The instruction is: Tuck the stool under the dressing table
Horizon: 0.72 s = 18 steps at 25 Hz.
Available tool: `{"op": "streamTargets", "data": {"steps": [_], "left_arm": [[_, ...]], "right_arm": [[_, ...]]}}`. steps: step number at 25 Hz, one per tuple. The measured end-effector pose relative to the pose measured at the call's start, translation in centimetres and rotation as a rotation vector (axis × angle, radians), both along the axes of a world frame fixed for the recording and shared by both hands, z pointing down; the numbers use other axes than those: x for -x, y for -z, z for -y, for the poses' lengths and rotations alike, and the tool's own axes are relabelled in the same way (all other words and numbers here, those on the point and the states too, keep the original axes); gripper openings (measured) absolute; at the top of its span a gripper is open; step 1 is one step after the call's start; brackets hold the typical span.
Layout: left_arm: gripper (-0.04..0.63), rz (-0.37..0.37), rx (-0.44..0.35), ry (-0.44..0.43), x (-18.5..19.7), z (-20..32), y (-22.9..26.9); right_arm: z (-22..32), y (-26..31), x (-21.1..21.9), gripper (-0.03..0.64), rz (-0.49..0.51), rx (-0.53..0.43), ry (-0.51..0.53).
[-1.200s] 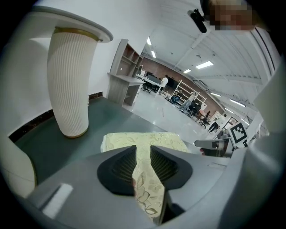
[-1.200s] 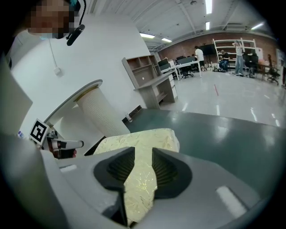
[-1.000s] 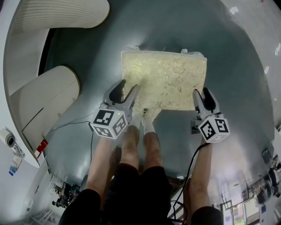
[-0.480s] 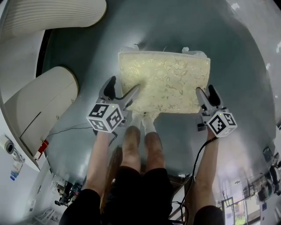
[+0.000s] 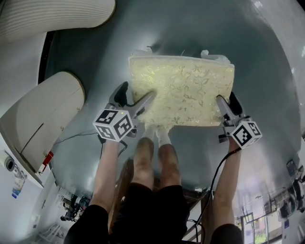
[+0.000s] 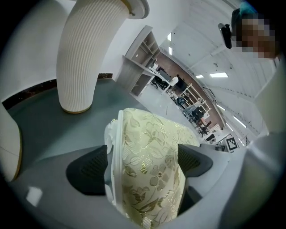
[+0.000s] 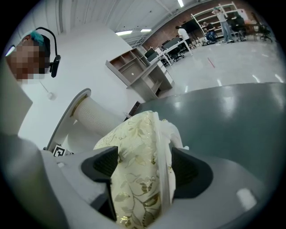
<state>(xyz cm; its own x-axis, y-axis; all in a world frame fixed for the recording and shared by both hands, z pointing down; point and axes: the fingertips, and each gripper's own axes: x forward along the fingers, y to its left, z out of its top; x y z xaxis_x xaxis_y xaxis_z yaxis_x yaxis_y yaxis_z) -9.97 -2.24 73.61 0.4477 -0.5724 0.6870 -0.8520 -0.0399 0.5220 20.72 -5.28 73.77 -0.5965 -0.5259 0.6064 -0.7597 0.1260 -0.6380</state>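
Stool (image 5: 181, 90): square, padded, cream floral brocade with gold sheen.

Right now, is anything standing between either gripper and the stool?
Nothing visible does. The left gripper and the right gripper have just been opening their jaws. Each one straddles a side edge of the stool seat, with only that cushioned edge in the gap.

Square stool with a cream-and-gold floral brocade cushion (image 5: 183, 90), upright on grey floor before me, white ribbed-column dressing table (image 5: 57, 14) well apart, far left.
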Motion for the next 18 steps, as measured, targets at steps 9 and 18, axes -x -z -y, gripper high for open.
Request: {"op": "streamTargets", "data": {"steps": [9, 18], "left_arm": [[0.506, -0.043, 0.025, -0.022, -1.0, 0.0, -0.9], [0.5, -0.071, 0.015, -0.051, -1.3, 0.3, -1.4]], "right_arm": [[0.4, 0.0, 0.7, 0.365, 0.075, -0.02, 0.038], [0.4, -0.6, 0.9, 0.365, 0.159, -0.004, 0.028]]}}
